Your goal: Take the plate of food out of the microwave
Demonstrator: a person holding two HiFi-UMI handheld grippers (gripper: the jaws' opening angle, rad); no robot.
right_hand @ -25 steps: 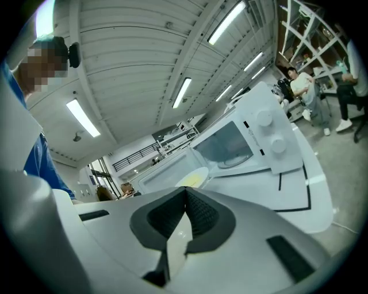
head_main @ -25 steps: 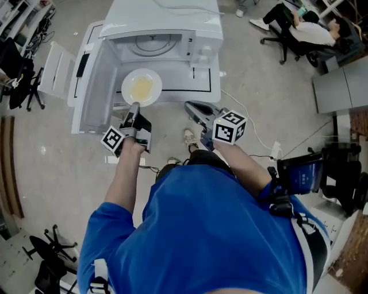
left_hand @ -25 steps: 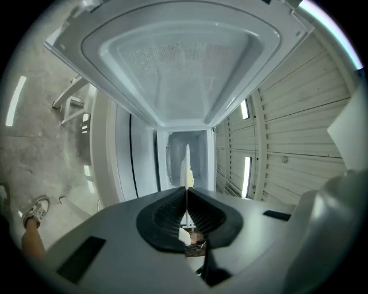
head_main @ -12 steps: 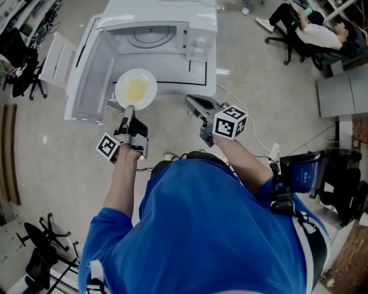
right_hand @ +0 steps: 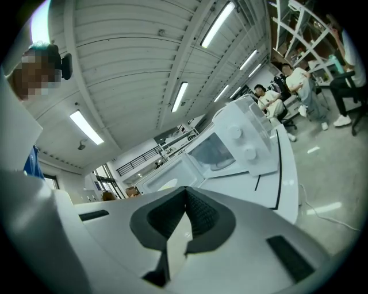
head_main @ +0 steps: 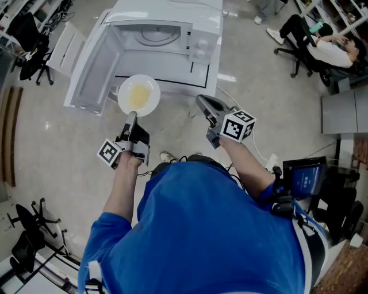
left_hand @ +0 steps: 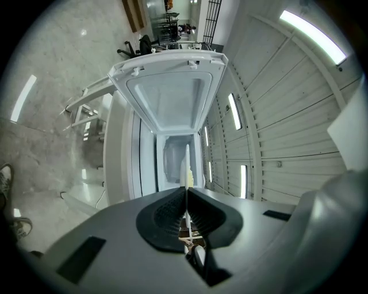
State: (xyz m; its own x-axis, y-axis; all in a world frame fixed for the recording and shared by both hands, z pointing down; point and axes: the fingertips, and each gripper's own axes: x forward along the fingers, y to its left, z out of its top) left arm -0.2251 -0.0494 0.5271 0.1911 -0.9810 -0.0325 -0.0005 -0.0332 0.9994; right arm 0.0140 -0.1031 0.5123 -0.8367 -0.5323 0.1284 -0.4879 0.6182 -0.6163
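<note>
Grey floor [head_main: 52,149] — left gripper [head_main: 131,115] fingers pinch the plate [head_main: 138,95], right gripper [head_main: 202,100] fingers closed, empty.

The plate [head_main: 124,91] and microwave [head_main: 172,11] are white, the food [head_main: 138,96] yellow, the shirt [head_main: 213,229] blue.

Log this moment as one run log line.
plate of food: outside microwave, door open | left gripper: jaws shut on its rim | right gripper: jaws shut, empty

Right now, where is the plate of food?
In the head view the plate is left of centre, outside the microwave and just in front of it, beside its open door, with its near rim clamped by the left gripper.
</note>
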